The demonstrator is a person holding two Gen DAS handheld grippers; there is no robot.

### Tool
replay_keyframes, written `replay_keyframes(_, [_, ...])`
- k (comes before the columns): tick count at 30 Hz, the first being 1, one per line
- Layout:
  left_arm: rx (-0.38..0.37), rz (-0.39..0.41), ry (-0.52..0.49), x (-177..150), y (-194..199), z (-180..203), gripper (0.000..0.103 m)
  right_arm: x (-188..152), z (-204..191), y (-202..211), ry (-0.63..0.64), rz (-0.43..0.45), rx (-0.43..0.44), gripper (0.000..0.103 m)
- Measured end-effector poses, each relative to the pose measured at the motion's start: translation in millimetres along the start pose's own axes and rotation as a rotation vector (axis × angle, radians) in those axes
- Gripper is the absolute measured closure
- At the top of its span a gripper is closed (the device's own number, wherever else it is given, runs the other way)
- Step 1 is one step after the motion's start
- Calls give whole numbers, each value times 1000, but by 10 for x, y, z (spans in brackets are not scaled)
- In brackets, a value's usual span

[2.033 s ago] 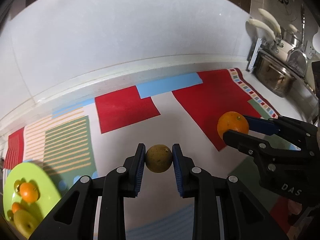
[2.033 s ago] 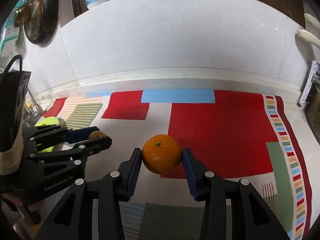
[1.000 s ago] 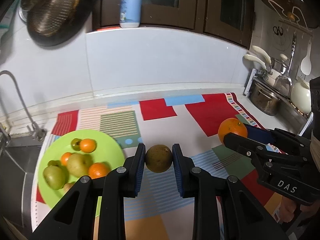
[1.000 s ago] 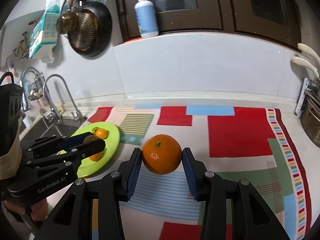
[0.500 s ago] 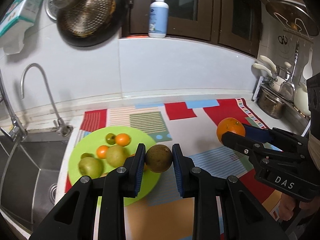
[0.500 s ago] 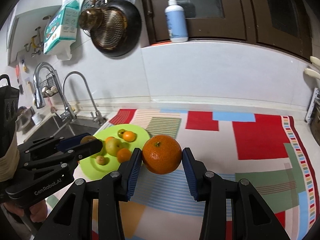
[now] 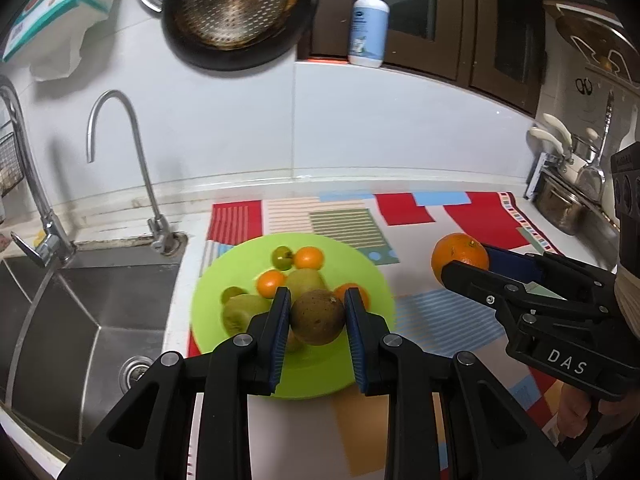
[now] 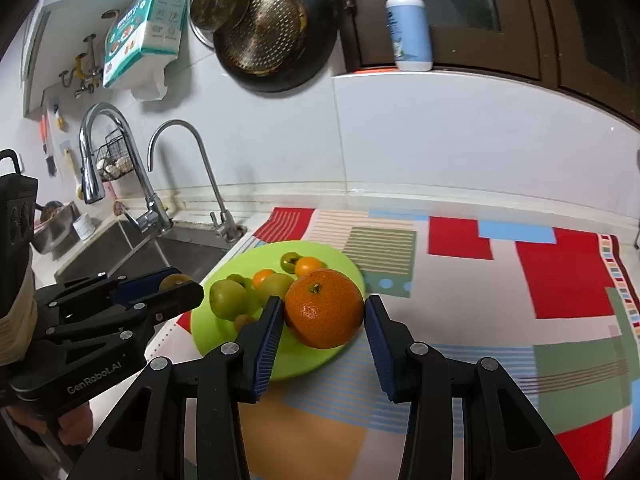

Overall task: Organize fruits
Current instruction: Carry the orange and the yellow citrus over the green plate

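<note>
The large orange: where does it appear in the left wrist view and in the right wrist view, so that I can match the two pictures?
Left wrist view: the large orange is at the right of the middle, held by the right gripper, beside the green plate.
Right wrist view: it sits in the centre, low, between the blue fingers, in front of the plate.
Shared landmark: the white pump bottle on the ledge above the wall.

Brown round fruit (image 7: 317, 317) and orange (image 8: 324, 308) held above fruit-laden green plate (image 7: 372, 280).
</note>
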State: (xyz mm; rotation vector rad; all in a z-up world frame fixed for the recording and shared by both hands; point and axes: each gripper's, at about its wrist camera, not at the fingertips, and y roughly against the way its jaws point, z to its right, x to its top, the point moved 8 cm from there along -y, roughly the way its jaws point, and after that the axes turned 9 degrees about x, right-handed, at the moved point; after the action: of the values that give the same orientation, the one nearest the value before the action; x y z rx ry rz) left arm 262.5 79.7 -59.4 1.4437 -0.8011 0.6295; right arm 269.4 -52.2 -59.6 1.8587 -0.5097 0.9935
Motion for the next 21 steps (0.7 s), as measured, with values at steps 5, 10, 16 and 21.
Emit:
replay_keyframes(5, [22, -8, 9, 8, -114, -241, 75, 41, -120, -215, 3, -10, 1, 60])
replay_keyframes(10, [33, -8, 4, 61, -271, -398, 75, 96, -169, -415, 16, -19, -13, 60])
replay_keyframes(16, [32, -7, -21, 154, -495, -505, 75, 132, -120, -664, 12, -48, -34, 60])
replay_keyframes(21, [22, -19, -32, 208, -724, -551, 75, 136, -39, -873, -2, -73, -59, 60])
